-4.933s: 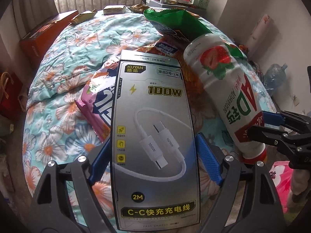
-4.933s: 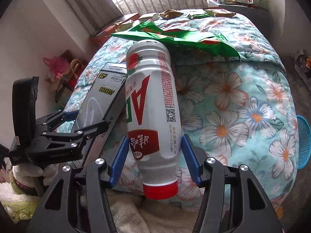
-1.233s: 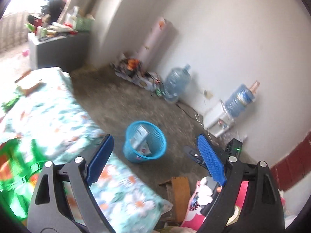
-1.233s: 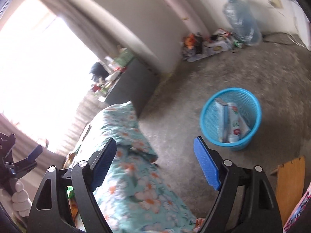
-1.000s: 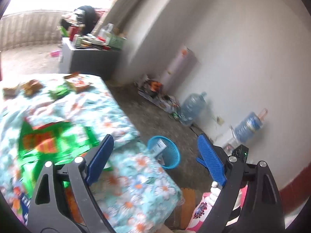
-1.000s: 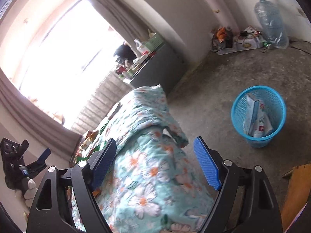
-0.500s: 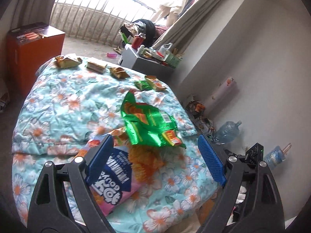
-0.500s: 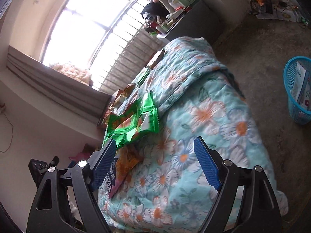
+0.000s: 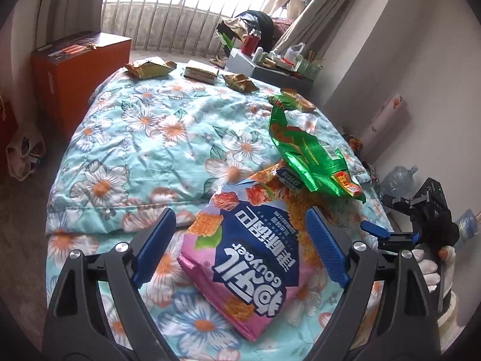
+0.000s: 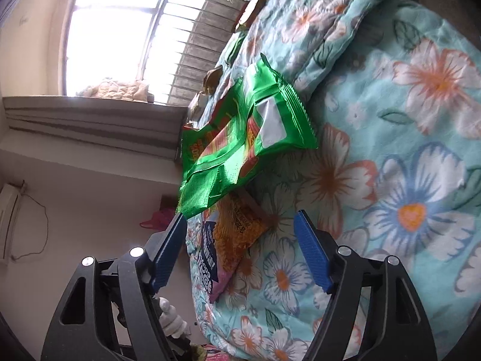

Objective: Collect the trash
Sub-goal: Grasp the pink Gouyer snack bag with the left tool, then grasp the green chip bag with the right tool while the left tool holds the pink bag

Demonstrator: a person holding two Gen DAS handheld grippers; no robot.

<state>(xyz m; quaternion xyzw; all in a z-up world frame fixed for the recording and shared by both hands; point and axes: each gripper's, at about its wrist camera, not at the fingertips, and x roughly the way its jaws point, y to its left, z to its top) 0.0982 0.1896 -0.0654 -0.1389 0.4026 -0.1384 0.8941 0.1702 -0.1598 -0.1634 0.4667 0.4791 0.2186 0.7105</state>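
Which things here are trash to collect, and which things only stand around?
Trash: pink snack bag, green snack bag, orange wrapper, small wrappers at the bed's far end.
Only around: flowered blanket, orange box, water jug.

Snack wrappers [image 9: 312, 162] on floral bed [image 9: 144, 138]

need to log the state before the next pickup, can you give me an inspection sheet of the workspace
Surface: bed with floral quilt, rumpled.
Job's things: pink-and-blue snack bag nearest, lying over an orange snack bag; green snack bag partly over the orange one; small wrappers along the far edge.
Clutter: orange box beside the bed; crowded side table near the window.
Grippers: left gripper open over the pink-and-blue bag, empty; right gripper open, empty, near the orange bag.
Cables: thin cord on the wall.
Surroundings: barred window, curtains, water jug by the wall.
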